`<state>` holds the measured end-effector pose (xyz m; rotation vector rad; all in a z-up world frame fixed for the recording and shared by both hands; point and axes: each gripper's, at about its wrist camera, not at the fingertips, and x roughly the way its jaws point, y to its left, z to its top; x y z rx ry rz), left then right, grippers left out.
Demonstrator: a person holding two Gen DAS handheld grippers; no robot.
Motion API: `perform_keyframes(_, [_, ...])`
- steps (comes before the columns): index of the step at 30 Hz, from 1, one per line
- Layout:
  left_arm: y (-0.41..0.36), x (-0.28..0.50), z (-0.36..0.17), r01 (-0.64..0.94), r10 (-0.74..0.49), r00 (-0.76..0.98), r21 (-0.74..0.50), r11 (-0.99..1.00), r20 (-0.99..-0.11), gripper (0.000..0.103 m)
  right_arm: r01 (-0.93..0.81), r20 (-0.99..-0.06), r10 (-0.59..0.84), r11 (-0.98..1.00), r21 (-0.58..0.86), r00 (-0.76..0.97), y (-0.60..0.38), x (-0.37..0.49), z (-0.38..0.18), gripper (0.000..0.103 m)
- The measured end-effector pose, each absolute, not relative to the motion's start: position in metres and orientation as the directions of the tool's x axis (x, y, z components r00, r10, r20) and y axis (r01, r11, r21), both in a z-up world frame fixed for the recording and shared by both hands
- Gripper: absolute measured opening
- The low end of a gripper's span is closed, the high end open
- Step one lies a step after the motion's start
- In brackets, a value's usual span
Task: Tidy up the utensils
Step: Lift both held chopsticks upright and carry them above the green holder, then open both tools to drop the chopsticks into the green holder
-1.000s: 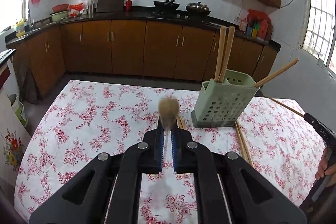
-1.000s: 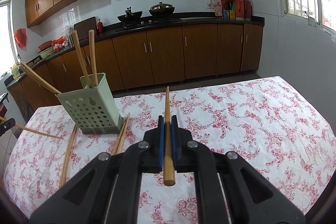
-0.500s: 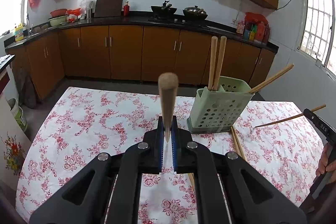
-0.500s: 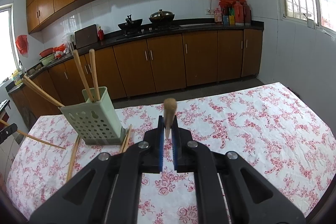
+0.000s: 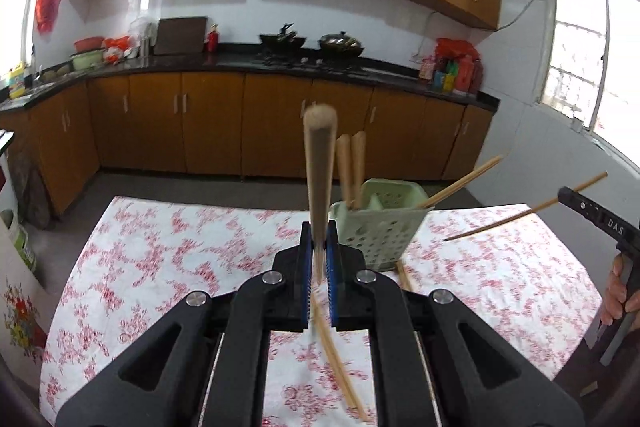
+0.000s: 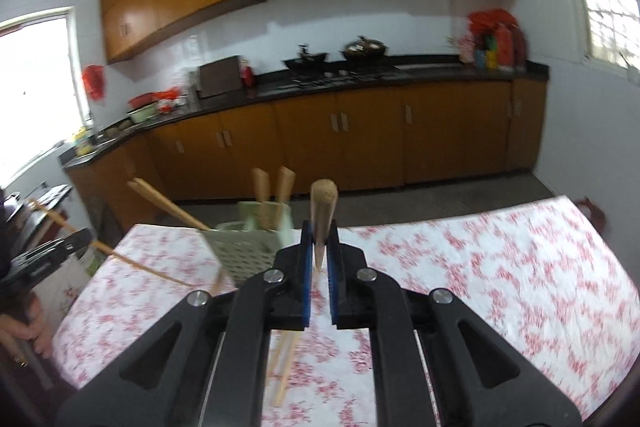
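Carrying step: left gripper (image 5: 318,247) and right gripper (image 6: 319,251) each clamp one wooden chopstick (image 5: 319,179) above the floral tablecloth; next, tips must drop into the green perforated plastic holder (image 5: 378,227) near its far edge.

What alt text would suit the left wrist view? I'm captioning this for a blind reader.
The left hand-held gripper is shut on a wooden chopstick pointing up and away, above a floral tablecloth. Just beyond stands a green perforated utensil holder with chopsticks in it; loose chopsticks lie on the cloth. At right, the other hand-held gripper holds another chopstick.
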<state>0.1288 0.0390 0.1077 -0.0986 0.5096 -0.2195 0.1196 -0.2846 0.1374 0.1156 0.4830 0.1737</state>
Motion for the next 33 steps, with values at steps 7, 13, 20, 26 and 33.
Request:
perform_keyframes(7, [0.02,0.128,0.152,0.239,-0.279,0.88,-0.149,0.959,-0.383,0.007,-0.264,-0.398,0.332,0.94,0.217,0.855,-0.273,0.117,0.183,0.008])
perform_keyframes(13, [0.008,0.144,0.181,0.22,-0.265,0.927,-0.189,0.957,-0.267,0.007,-0.272,-0.382,0.322,0.945,0.181,0.866,-0.251,0.141,0.196,0.008])
perform_keyframes(20, [-0.013,0.185,0.172,0.158,-0.197,0.953,-0.178,0.971,-0.229,0.007,-0.256,-0.475,0.306,0.952,0.168,0.825,-0.233,0.19,0.176,0.008])
perform_keyframes(26, [-0.015,0.218,0.141,0.136,-0.197,0.929,-0.204,0.969,-0.313,0.007,-0.247,-0.54,0.31,0.951,0.187,0.783,-0.225,0.222,0.156,0.008])
perform_keyframes(33, [-0.012,0.229,0.122,0.142,-0.216,0.905,-0.217,0.966,-0.367,0.007,-0.238,-0.57,0.317,0.948,0.212,0.758,-0.218,0.237,0.141,0.008])
